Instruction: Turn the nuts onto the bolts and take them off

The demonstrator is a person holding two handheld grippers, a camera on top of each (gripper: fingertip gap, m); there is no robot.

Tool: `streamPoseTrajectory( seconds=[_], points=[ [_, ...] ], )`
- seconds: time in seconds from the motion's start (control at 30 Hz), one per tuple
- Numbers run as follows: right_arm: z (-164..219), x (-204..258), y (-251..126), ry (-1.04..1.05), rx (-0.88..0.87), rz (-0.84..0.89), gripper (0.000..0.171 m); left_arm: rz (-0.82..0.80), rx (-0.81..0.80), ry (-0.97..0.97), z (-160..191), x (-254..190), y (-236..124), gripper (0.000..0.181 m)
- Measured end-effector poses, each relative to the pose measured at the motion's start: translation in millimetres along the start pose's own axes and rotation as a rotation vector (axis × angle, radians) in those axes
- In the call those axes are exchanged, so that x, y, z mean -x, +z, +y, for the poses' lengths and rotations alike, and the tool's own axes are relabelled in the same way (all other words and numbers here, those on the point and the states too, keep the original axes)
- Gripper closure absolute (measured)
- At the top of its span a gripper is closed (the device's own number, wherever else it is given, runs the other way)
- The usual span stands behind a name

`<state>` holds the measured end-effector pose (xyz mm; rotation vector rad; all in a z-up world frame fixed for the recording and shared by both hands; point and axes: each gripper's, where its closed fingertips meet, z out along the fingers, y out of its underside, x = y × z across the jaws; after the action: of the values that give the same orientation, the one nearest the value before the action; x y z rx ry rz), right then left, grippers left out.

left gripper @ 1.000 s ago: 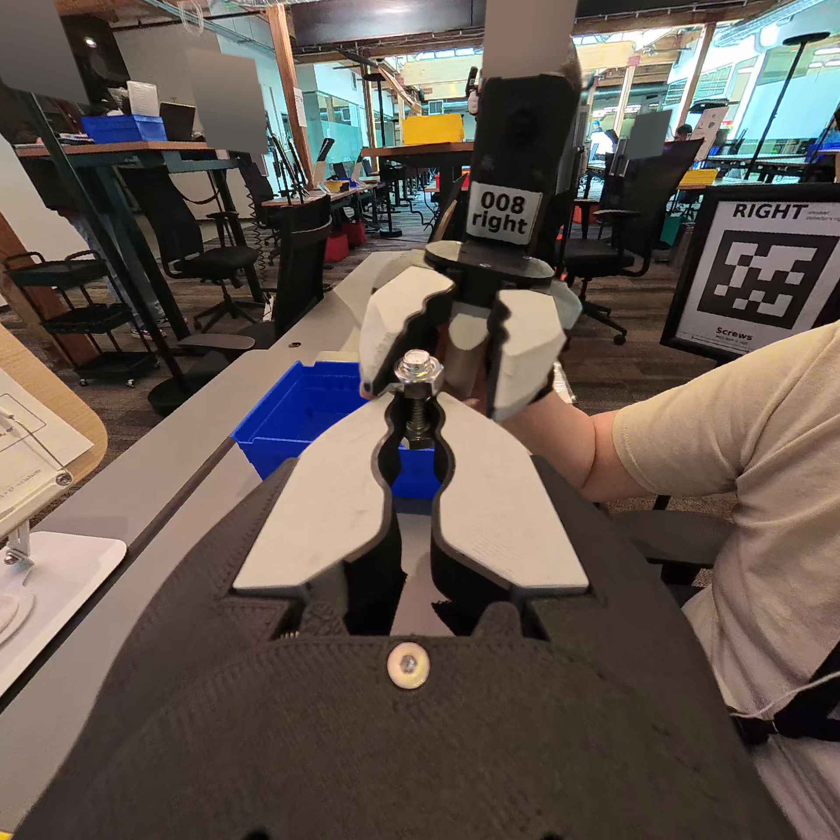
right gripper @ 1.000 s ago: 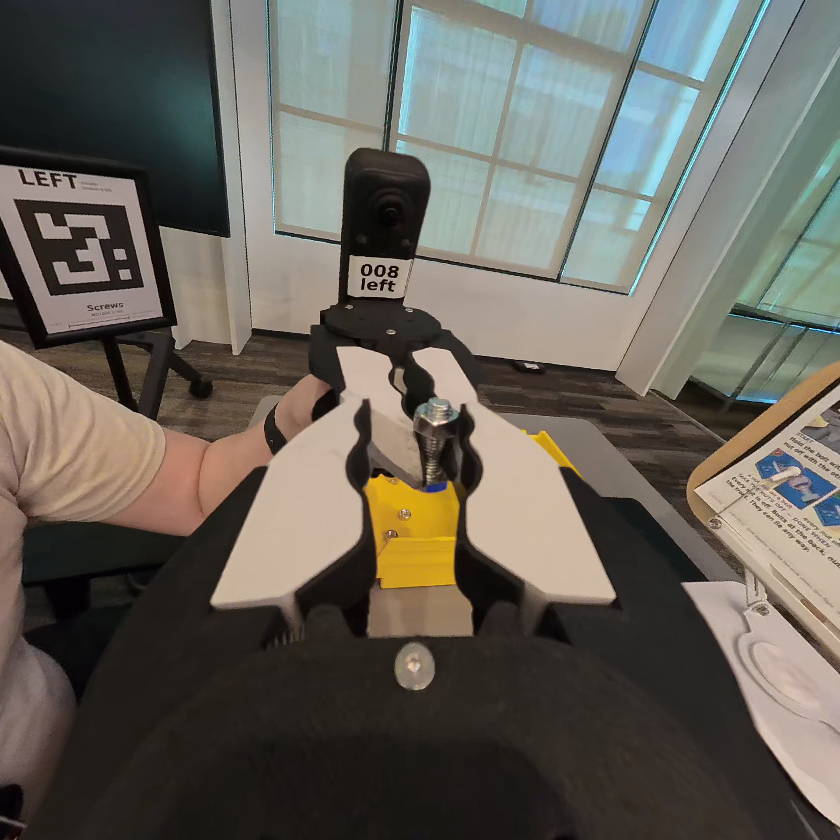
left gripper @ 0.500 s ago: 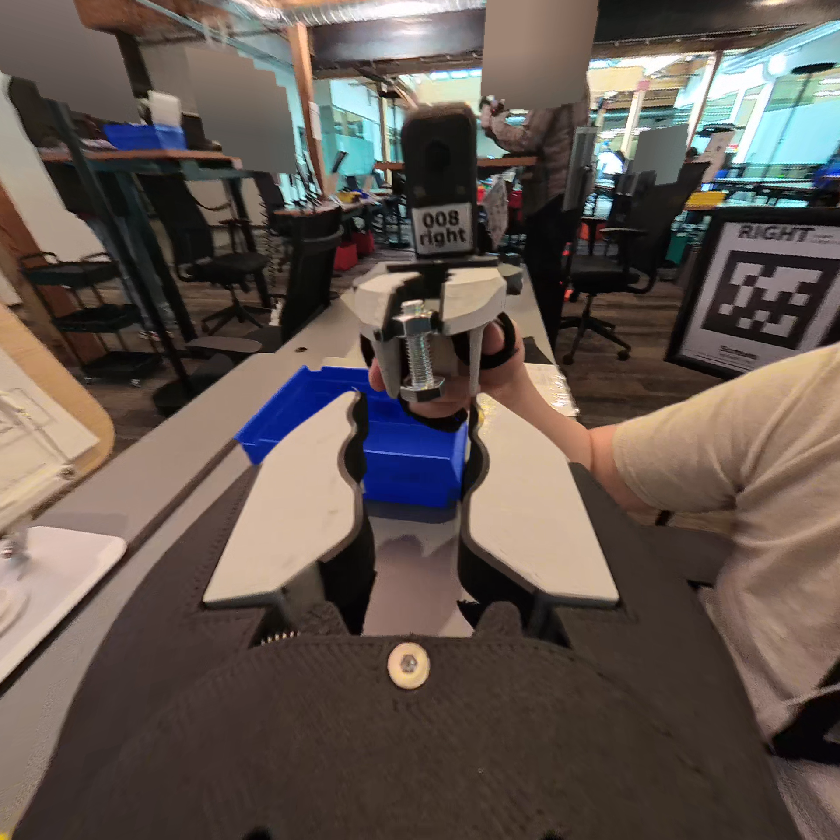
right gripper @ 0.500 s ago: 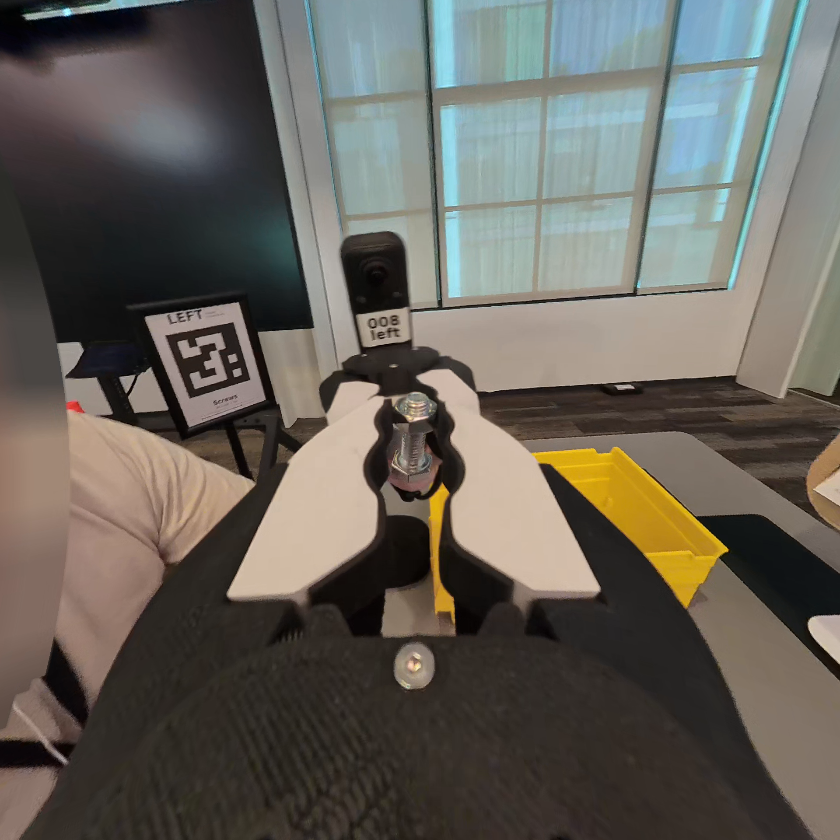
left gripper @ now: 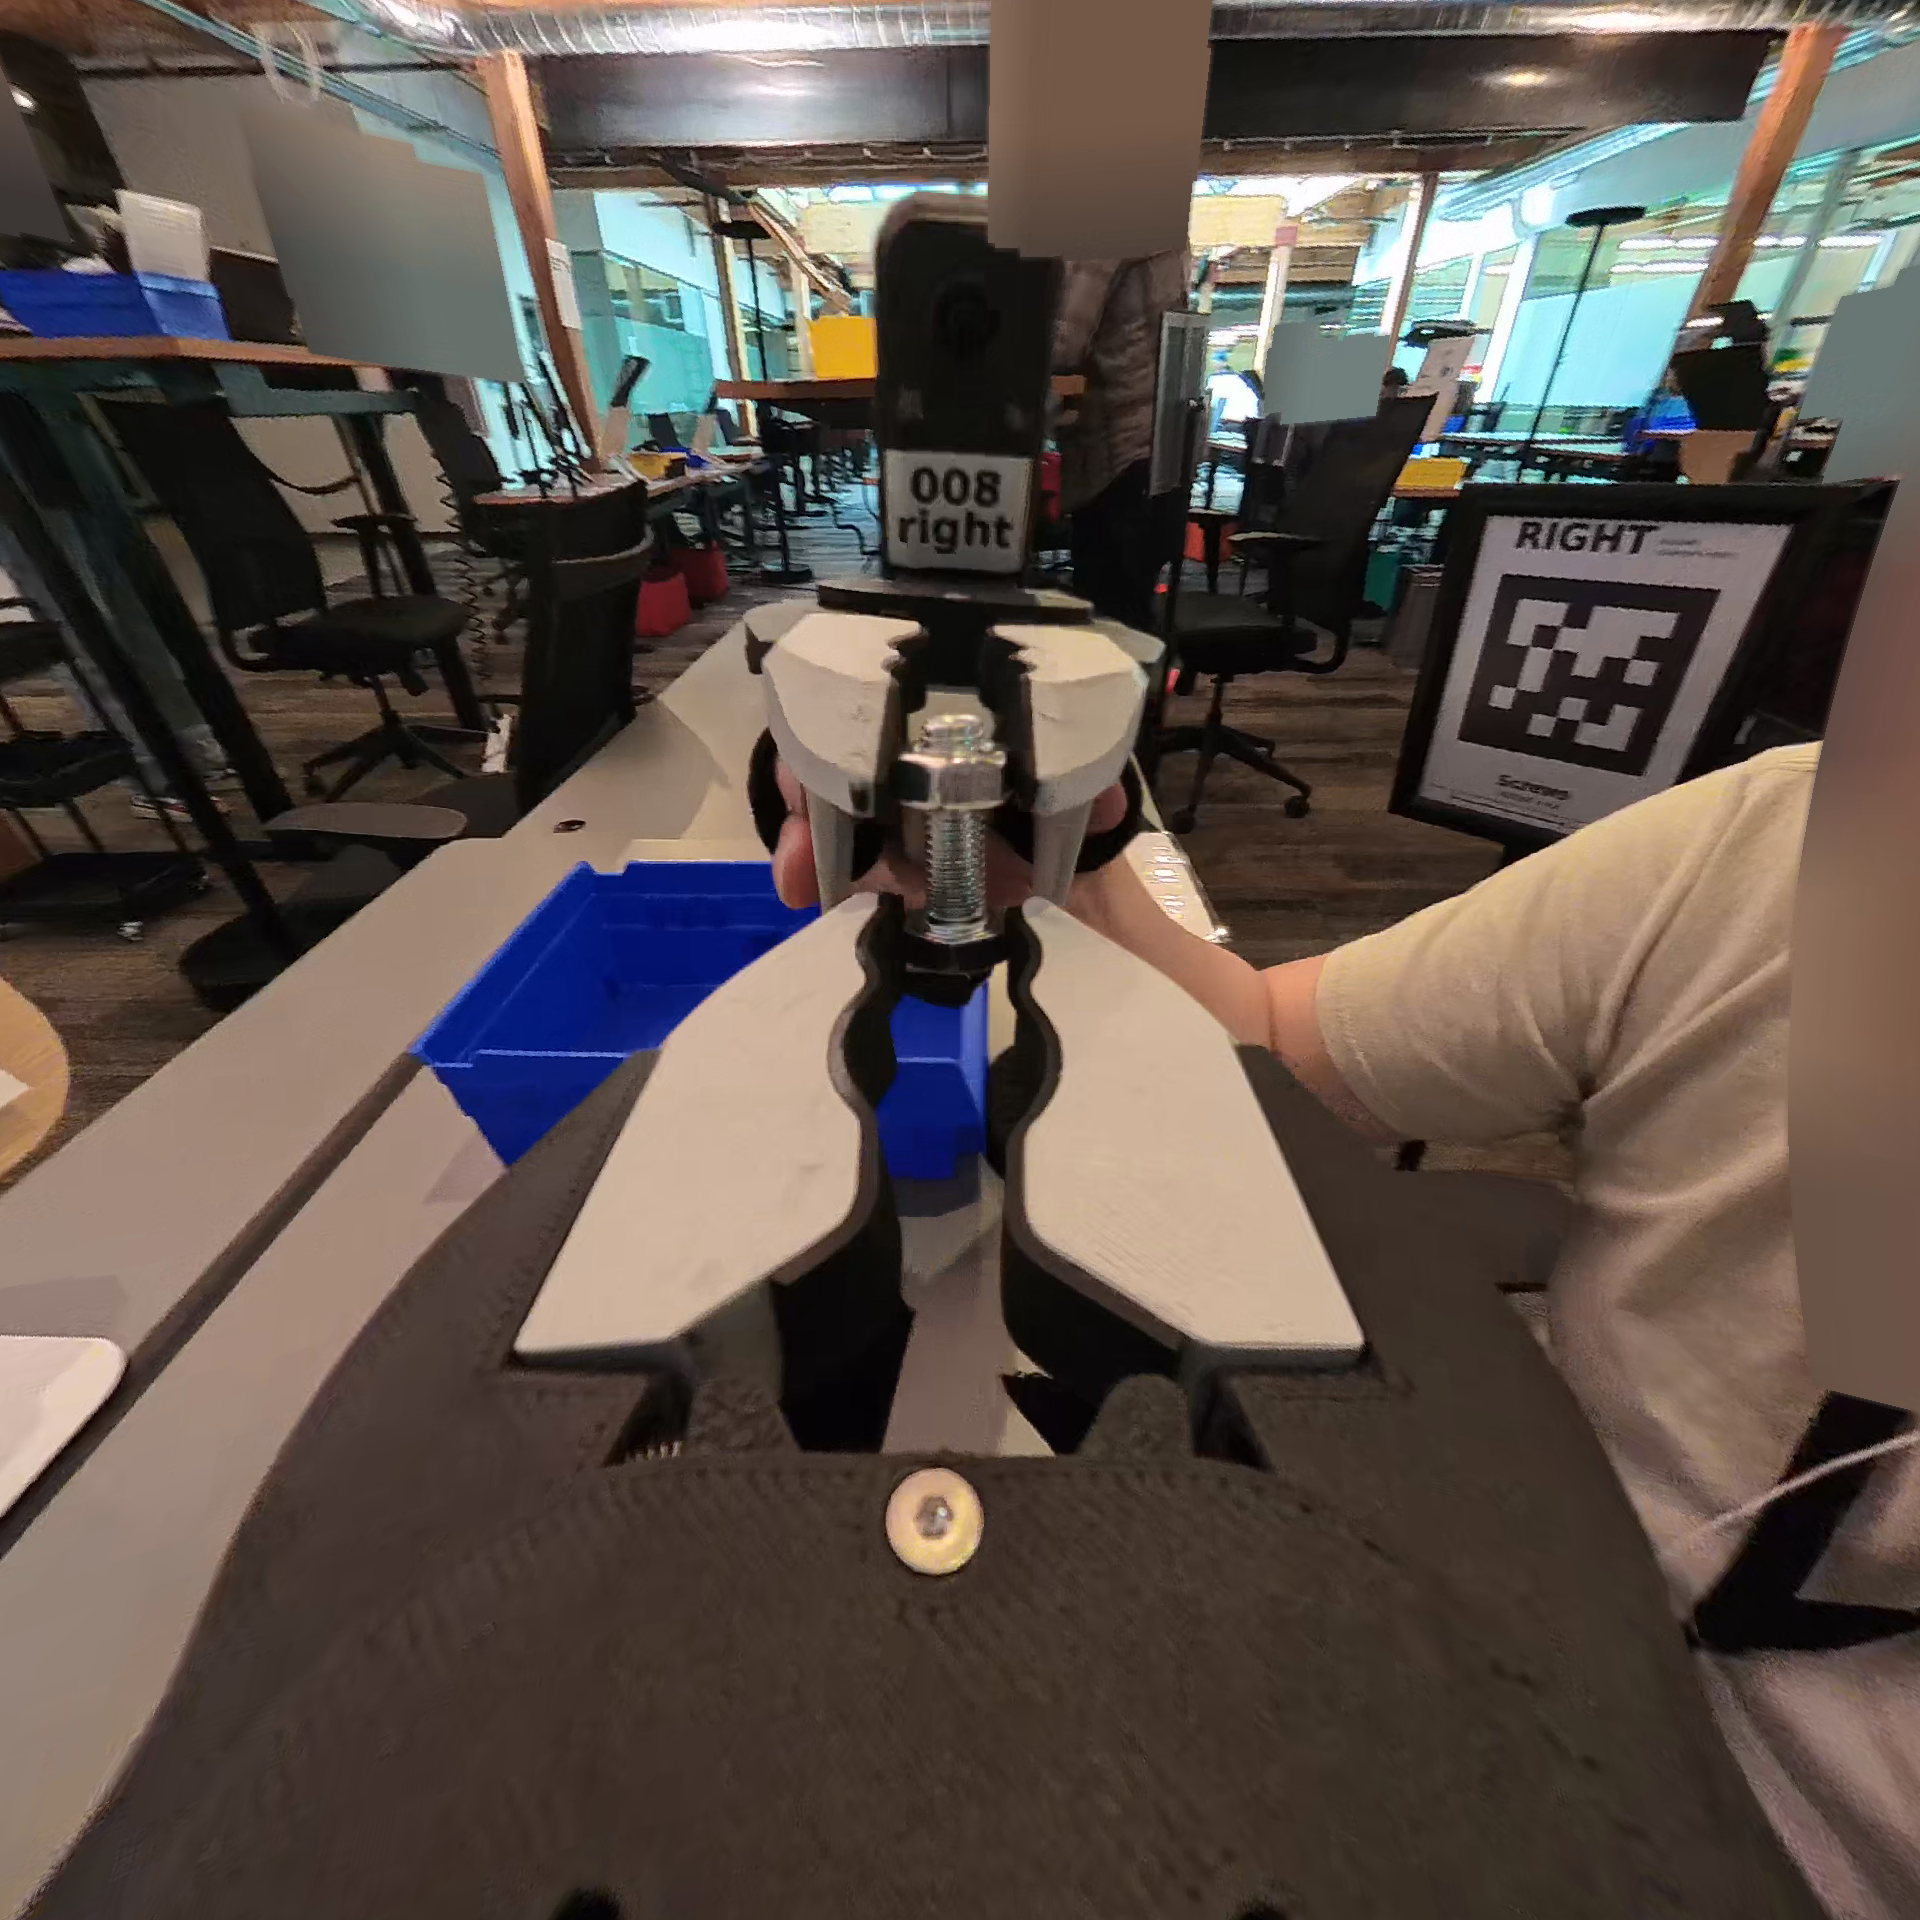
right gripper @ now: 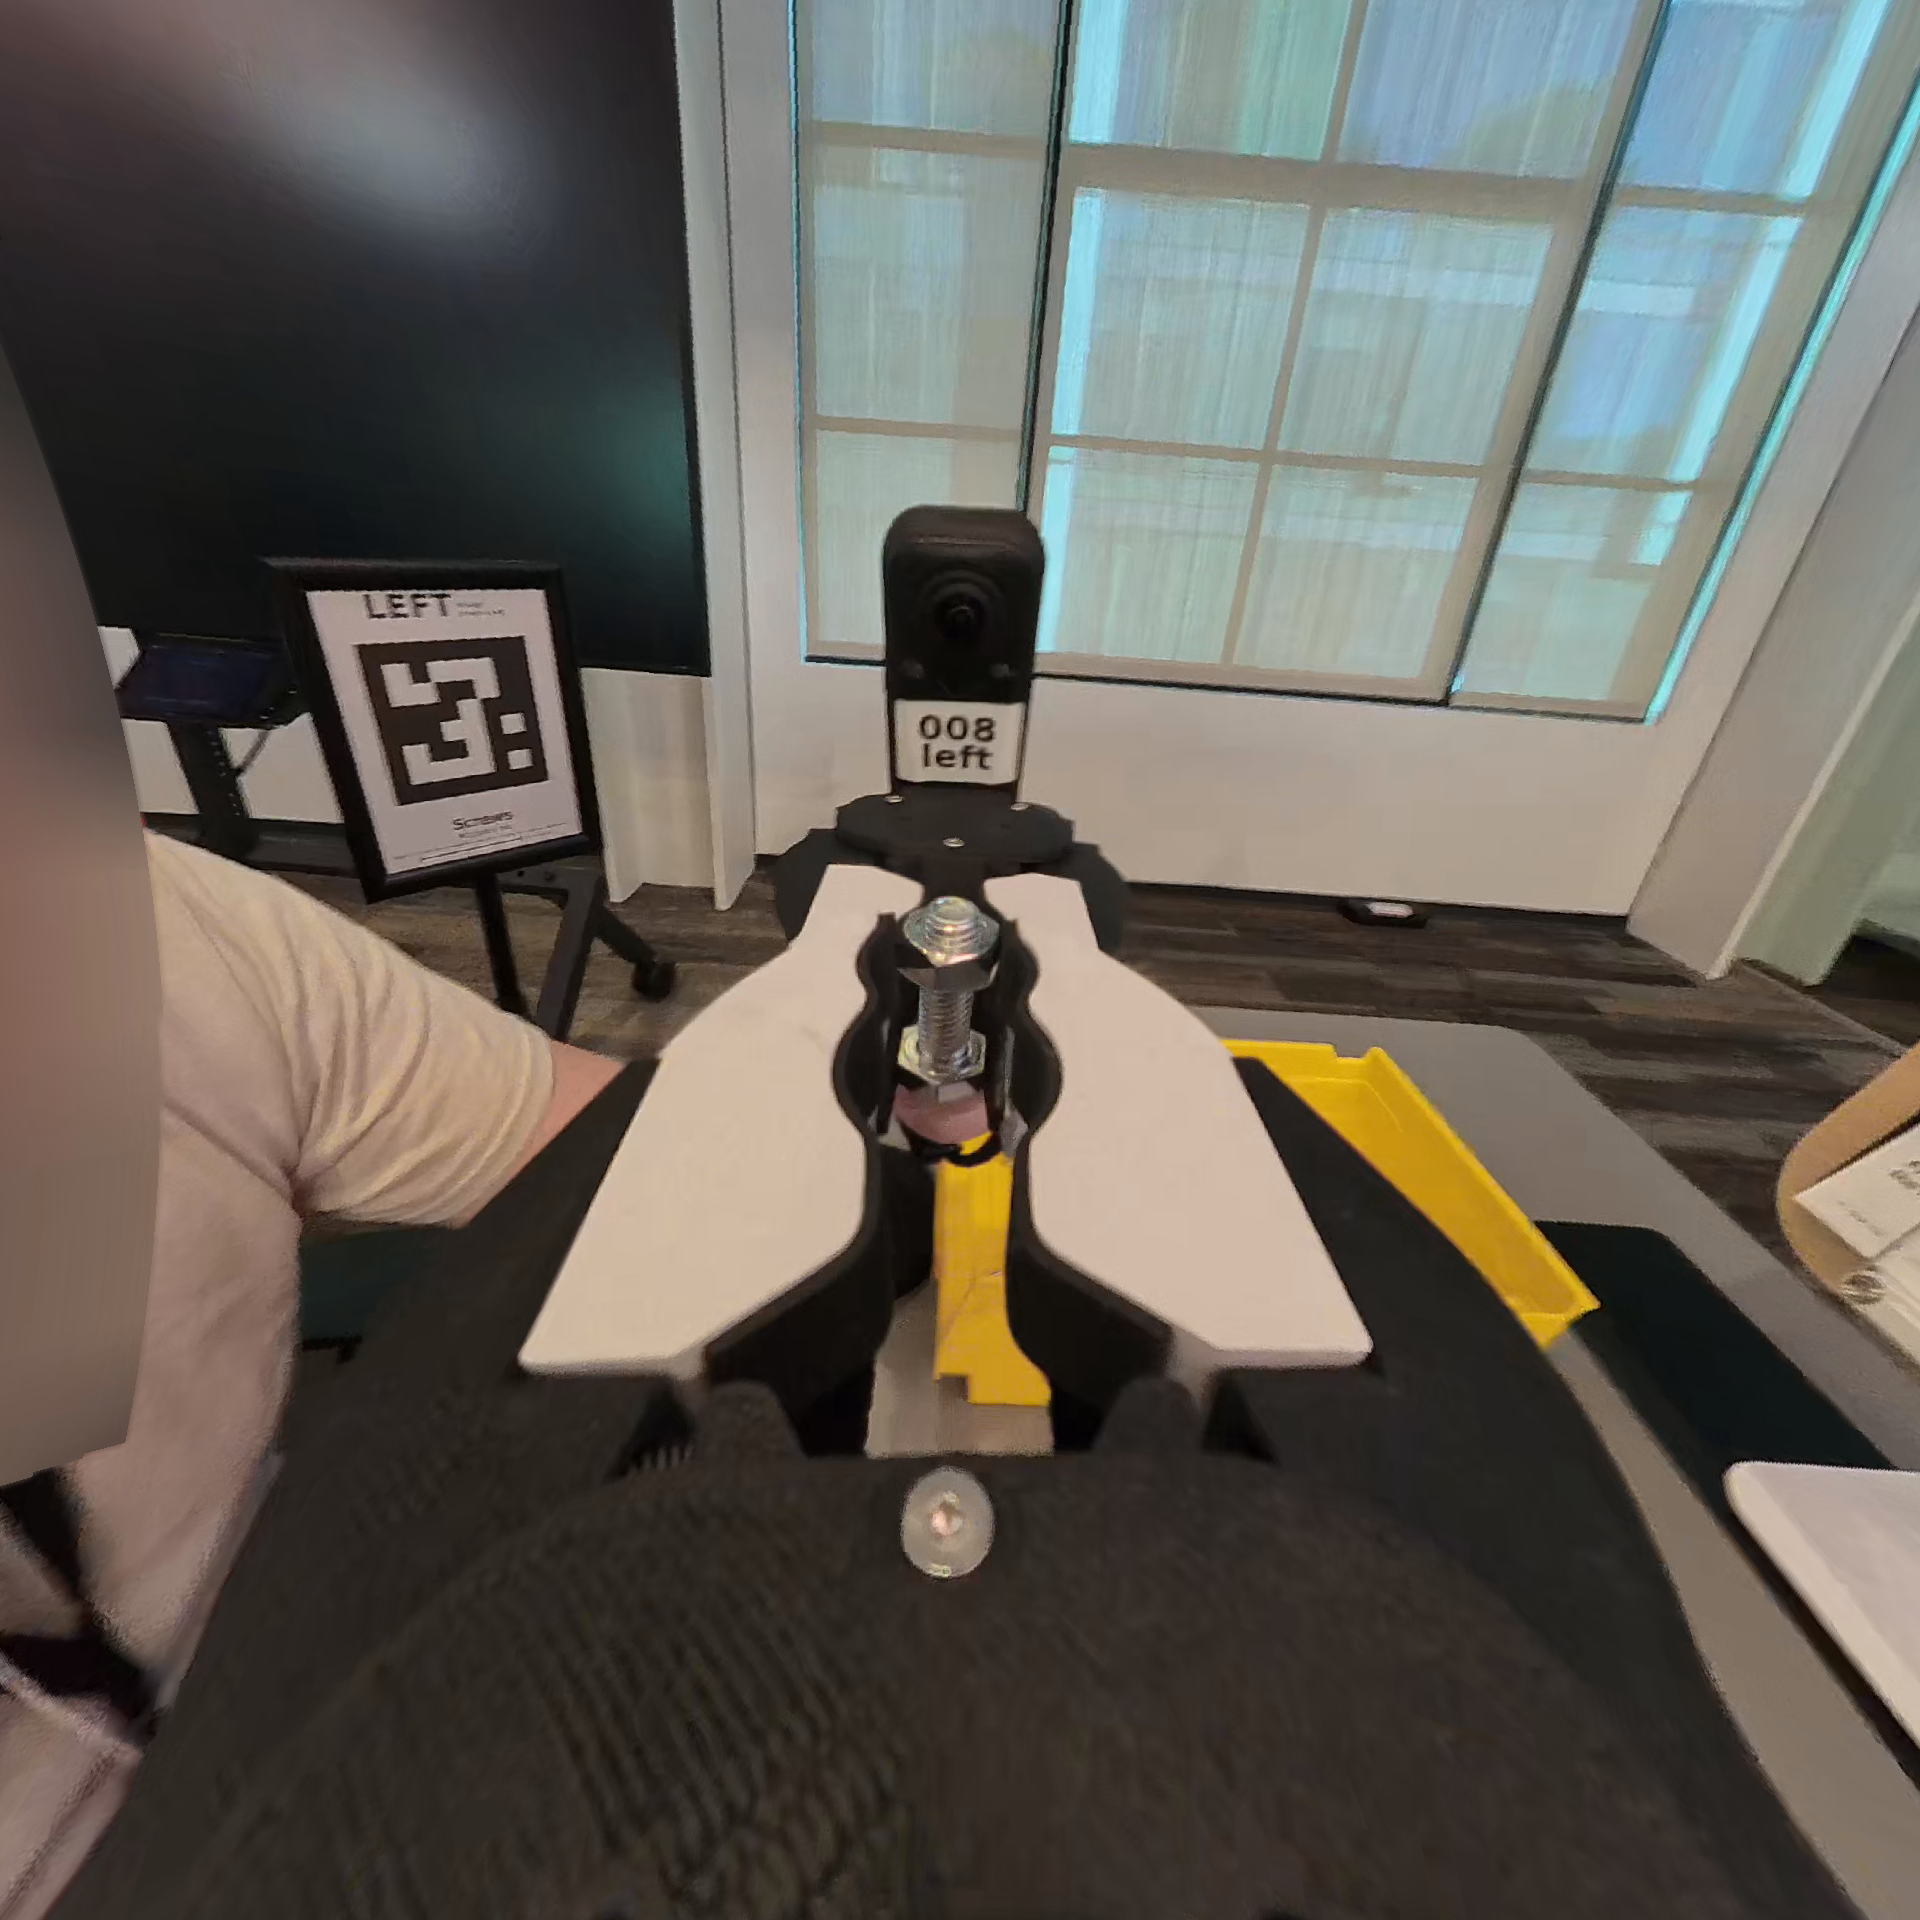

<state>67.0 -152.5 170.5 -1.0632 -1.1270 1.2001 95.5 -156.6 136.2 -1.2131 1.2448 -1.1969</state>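
The two tools meet nose to nose above the desk (left gripper: 260,1060), with one bolt (left gripper: 951,868) between them. The left hand-held gripper (left gripper: 948,940) has its pale fingers drawn close around the lower end of the bolt, where a hexagonal piece (left gripper: 943,933) sits between the tips. It seems to pinch this end, although the contact is partly hidden by the black finger edges. The right hand-held gripper (right gripper: 940,1023) is closed on the other end. From its own camera the threaded shaft stands upright in the notch between its fingers, with one nut (right gripper: 948,940) near the top and a second nut (right gripper: 940,1058) lower down. In the left camera a nut (left gripper: 951,777) sits high on the thread, just under the far gripper's tips.

A blue bin (left gripper: 623,987) stands on the desk behind the left fingers. A yellow bin (right gripper: 1403,1164) lies on the desk beyond the right fingers. The person's arm in a cream sleeve (left gripper: 1538,997) reaches in from the side. A framed marker board (left gripper: 1600,665) stands behind this arm, and another marker board (right gripper: 447,722) stands near the window.
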Motion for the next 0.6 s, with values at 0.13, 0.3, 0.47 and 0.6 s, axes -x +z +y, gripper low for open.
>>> streamPoseTrajectory(
  seconds=[0.13,0.3,0.47,0.6],
  points=[
    [-5.6,0.3,-0.2,-0.029,-0.017,0.051,0.128,-0.104,-0.019,0.006,-4.6,16.2,-8.5,0.163],
    [-10.7,6.4,-5.2,-0.018,-0.001,0.053,0.142,-0.164,-0.041,-0.001,-9.0,26.7,-17.2,0.163],
    [-7.6,-9.0,0.0,-0.068,-0.017,0.162,0.119,-0.143,-0.026,0.009,-7.5,19.0,-10.7,0.163],
    [-1.8,25.7,1.7,-0.075,0.058,-0.042,0.152,-0.21,-0.04,-0.016,-8.1,33.8,-18.7,0.163]
  ],
)
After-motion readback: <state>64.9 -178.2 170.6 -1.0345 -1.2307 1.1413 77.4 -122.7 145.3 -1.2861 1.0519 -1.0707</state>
